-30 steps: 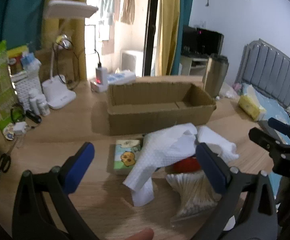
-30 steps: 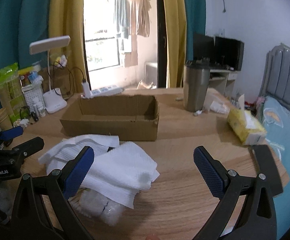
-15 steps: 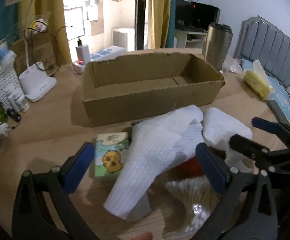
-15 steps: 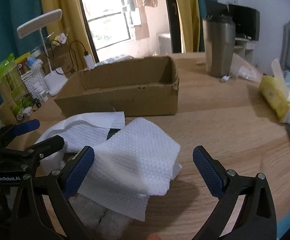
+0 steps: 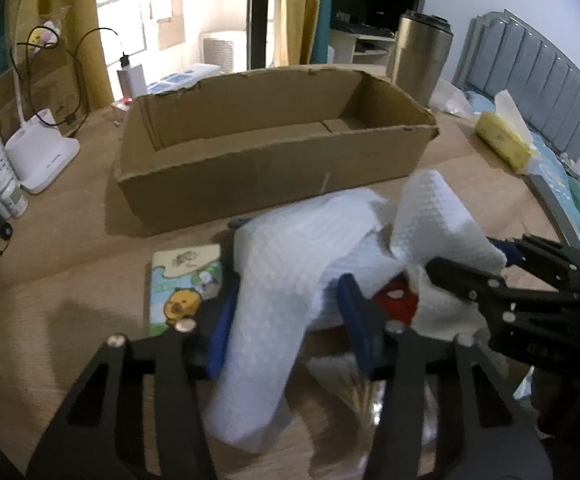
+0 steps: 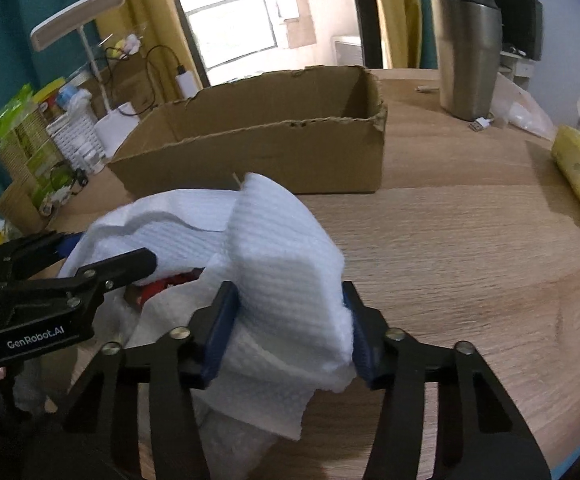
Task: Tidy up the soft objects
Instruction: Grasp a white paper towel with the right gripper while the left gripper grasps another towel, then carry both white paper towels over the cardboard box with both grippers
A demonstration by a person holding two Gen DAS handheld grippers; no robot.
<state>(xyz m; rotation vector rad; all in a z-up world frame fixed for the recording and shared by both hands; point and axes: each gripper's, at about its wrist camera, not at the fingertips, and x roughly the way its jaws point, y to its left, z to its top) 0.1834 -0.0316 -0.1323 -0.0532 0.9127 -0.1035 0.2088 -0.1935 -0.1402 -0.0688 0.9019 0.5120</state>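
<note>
My left gripper point(image 5: 286, 320) has just squeezed in on a soft white bumpy paper towel point(image 5: 274, 304). My right gripper point(image 6: 286, 328) has just squeezed in on another white towel point(image 6: 290, 280), both near the brown cardboard box point(image 6: 274, 152).

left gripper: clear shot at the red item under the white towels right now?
Probably not. The left gripper is shut on a white textured towel, and towel folds cover most of the red item.

left gripper point(image 5: 290, 324) angled down, jaws just closing, blue pads pressing a white cloth point(image 5: 274, 304); right gripper point(image 6: 288, 328) angled down likewise, jaws just closing, pads clamped on another white cloth point(image 6: 286, 280)
</note>
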